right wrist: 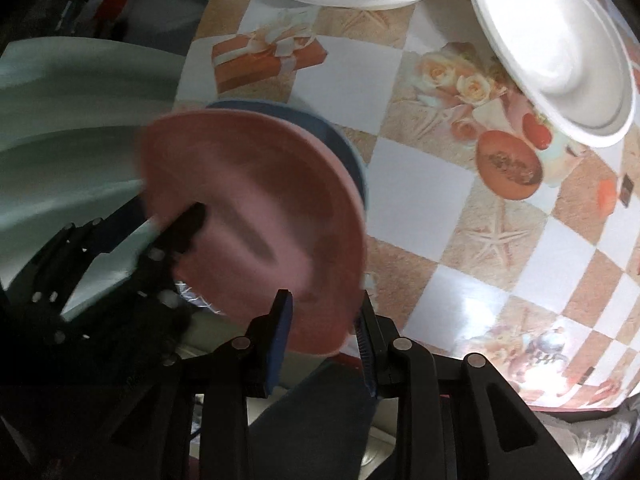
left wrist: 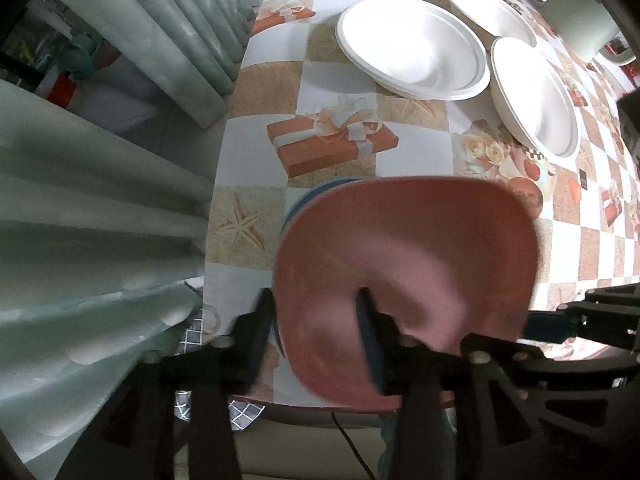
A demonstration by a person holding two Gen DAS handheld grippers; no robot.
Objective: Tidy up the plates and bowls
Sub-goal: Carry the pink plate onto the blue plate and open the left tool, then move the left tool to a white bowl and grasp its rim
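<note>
left gripper (left wrist: 316, 344) pinches the pink plate (left wrist: 404, 276) at its near rim, lower centre of frame. right gripper (right wrist: 324, 320) is spread, straddling the same plate's edge, not pressing. a blue plate (right wrist: 344, 148) lies just under and beyond the pink one. white plates (left wrist: 412, 46) sit upper right, well apart, on the checked tablecloth (left wrist: 256, 148); curtain (left wrist: 92, 208) at left.

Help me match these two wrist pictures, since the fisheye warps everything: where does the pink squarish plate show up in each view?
Left wrist: the pink squarish plate fills the lower centre, its near rim between the left claw's fingers.
Right wrist: it sits left of centre, its near edge between the right claw's fingers.
Shared landmark: the orange gift box printed on the tablecloth, just beyond the plate in both.
</note>
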